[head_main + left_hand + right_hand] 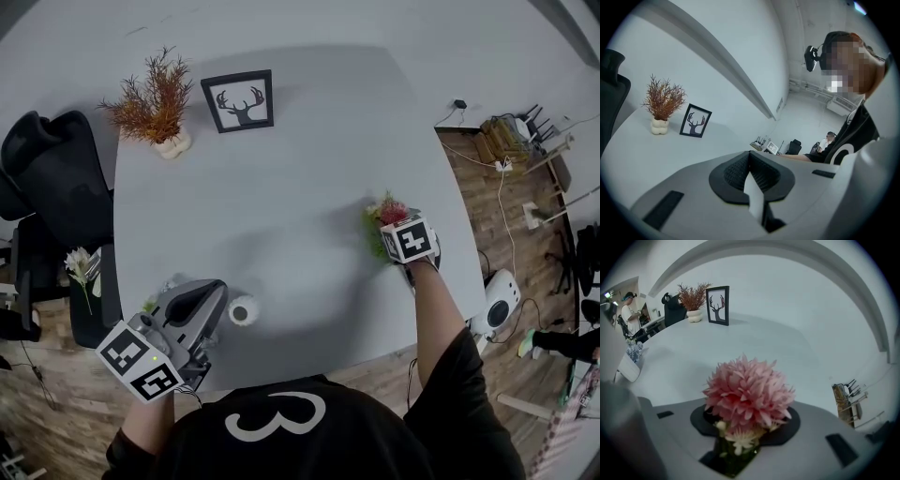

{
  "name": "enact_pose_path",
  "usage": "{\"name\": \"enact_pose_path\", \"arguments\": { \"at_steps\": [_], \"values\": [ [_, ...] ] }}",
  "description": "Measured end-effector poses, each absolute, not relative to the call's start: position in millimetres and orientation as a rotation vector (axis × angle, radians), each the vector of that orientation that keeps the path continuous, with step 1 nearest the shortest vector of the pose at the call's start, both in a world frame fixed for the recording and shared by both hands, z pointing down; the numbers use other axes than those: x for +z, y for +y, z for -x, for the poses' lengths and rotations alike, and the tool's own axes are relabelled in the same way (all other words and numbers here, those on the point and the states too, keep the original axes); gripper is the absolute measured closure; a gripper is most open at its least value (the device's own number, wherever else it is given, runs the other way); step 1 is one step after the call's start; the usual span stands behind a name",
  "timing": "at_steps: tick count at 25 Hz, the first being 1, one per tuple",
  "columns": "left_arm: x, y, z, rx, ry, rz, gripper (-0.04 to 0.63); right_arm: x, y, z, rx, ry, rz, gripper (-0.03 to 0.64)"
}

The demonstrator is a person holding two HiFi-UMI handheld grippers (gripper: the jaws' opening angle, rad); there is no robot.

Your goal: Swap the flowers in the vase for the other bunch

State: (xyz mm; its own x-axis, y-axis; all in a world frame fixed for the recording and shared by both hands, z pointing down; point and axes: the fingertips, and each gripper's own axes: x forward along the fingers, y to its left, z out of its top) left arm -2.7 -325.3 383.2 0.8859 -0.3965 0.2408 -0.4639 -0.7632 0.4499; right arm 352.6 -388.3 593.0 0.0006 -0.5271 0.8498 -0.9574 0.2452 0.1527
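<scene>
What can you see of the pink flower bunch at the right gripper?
The pink flower bunch looks artificial: one big many-petalled pink head, small cream blossoms beneath, green stems and leaves. Its stems sit clamped between the jaws of the right gripper, head pointing out past them, at the right side of the grey table.

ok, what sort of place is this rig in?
Probably an office or lab workroom: a big grey table with a black office chair beside it, cables and gear on the wooden floor, and another person by desks in the background.
</scene>
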Motion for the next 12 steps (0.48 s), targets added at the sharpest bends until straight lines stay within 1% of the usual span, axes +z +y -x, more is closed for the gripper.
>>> {"name": "enact_pose_path", "arguments": {
  "at_steps": [6, 12],
  "values": [
    [385, -318, 2, 0.176, -0.634, -2.535, 0.586, 565, -387, -348, 0.474, -1.678, -1.468, 0.453],
    [379, -308, 4, 0.153, -0.657, -2.532, 0.586, 499, -386, -336, 0.326, -1.808, -1.602, 0.456]
  ]
}}
